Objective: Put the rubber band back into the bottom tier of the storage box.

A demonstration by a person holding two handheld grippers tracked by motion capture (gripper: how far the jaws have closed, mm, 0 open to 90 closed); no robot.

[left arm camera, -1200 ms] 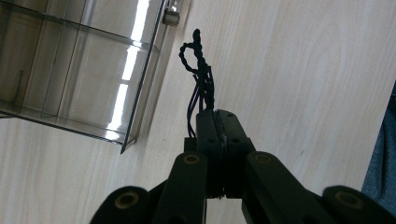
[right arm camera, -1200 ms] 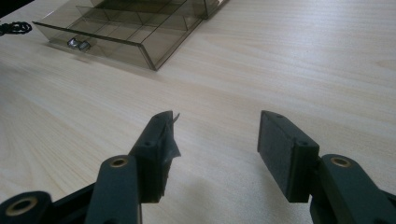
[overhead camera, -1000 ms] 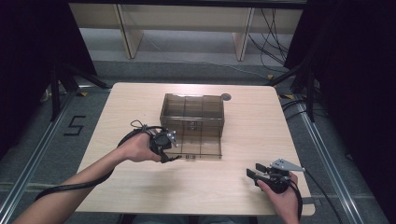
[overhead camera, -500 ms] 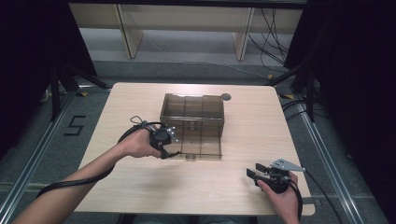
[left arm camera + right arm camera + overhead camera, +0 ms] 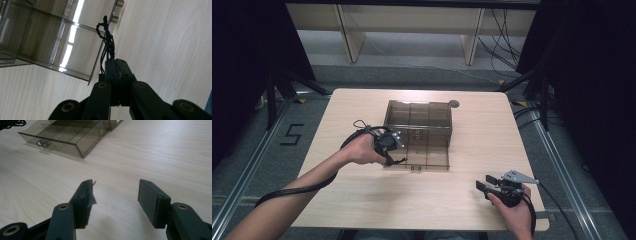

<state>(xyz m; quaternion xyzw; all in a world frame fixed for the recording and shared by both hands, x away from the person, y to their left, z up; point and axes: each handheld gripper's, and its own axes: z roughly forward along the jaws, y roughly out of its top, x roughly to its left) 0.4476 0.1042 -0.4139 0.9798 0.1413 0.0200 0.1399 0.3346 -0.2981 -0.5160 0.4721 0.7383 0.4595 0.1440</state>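
Judging by the layout, the work looks about half done: a thin black braided cord (image 5: 108, 37) is clamped in the fully closed left tongs (image 5: 117, 72) just beside the pulled-out drawer (image 5: 424, 156) of the smoky transparent plastic drawer box (image 5: 418, 120) at the middle of the light wooden table (image 5: 362, 210). Placing it in a compartment seems left. The right tongs (image 5: 116, 195) are held wide apart and empty near the table's near right corner. The cord's full length cannot be made out.
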